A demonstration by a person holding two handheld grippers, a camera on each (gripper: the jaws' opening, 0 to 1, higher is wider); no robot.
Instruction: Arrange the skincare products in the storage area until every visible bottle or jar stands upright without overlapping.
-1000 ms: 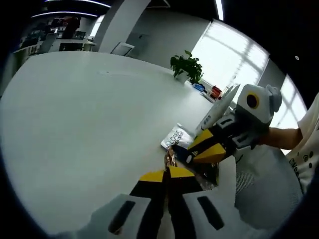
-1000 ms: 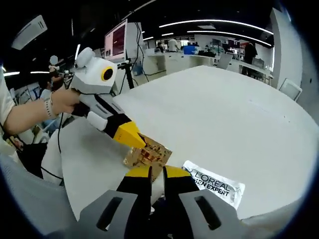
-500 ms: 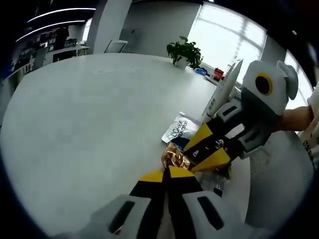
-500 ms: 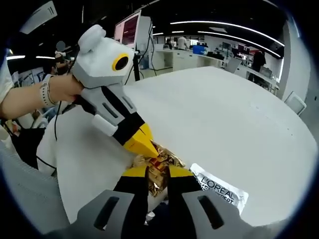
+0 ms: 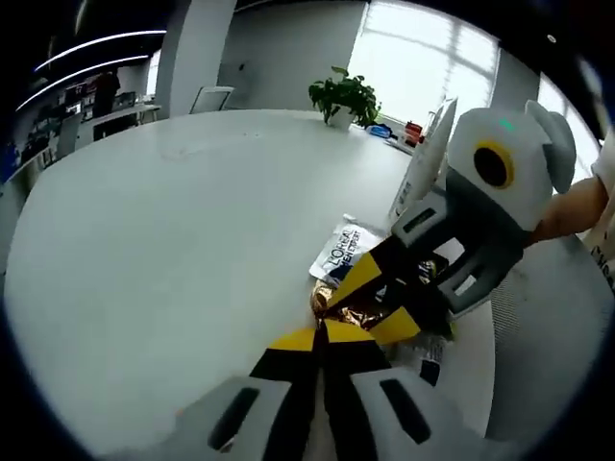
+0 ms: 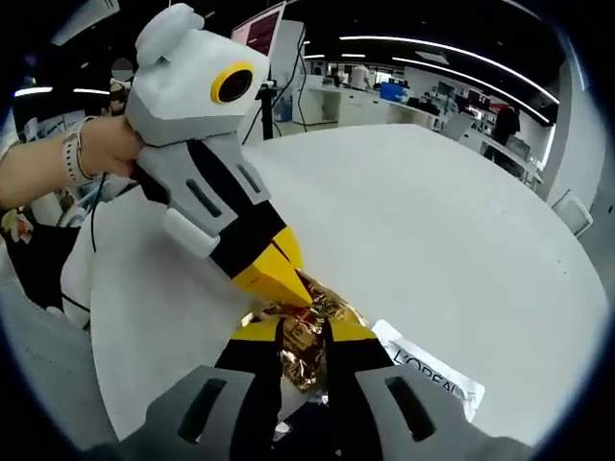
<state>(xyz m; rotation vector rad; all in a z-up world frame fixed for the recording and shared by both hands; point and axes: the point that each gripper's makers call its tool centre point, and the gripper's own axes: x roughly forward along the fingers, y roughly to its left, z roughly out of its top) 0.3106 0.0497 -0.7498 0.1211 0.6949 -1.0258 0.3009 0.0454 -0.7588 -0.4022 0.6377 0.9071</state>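
In my left gripper view, my left gripper (image 5: pixel 322 336) sits lowest with its yellow-tipped jaws pressed together, and I cannot tell whether anything is caught between them. Just beyond its tips lies the crinkled gold foil sachet (image 5: pixel 338 305) on the broad white round table (image 5: pixel 173 230). My right gripper (image 5: pixel 370 298) comes in from the right, its yellow tips spread apart around that foil. Past it lies the flat silver sachet with dark lettering (image 5: pixel 343 251), and behind that a tall white carton (image 5: pixel 423 158) stands upright. Farthest off, a green potted plant (image 5: pixel 343 96) stands at the table edge.

In my right gripper view, my right gripper (image 6: pixel 306 338) has the gold foil between its parted jaws. My left gripper (image 6: pixel 274 279) reaches in from the left, its tips touching the foil. The silver sachet (image 6: pixel 437 384) lies flat just beside it, to the right.
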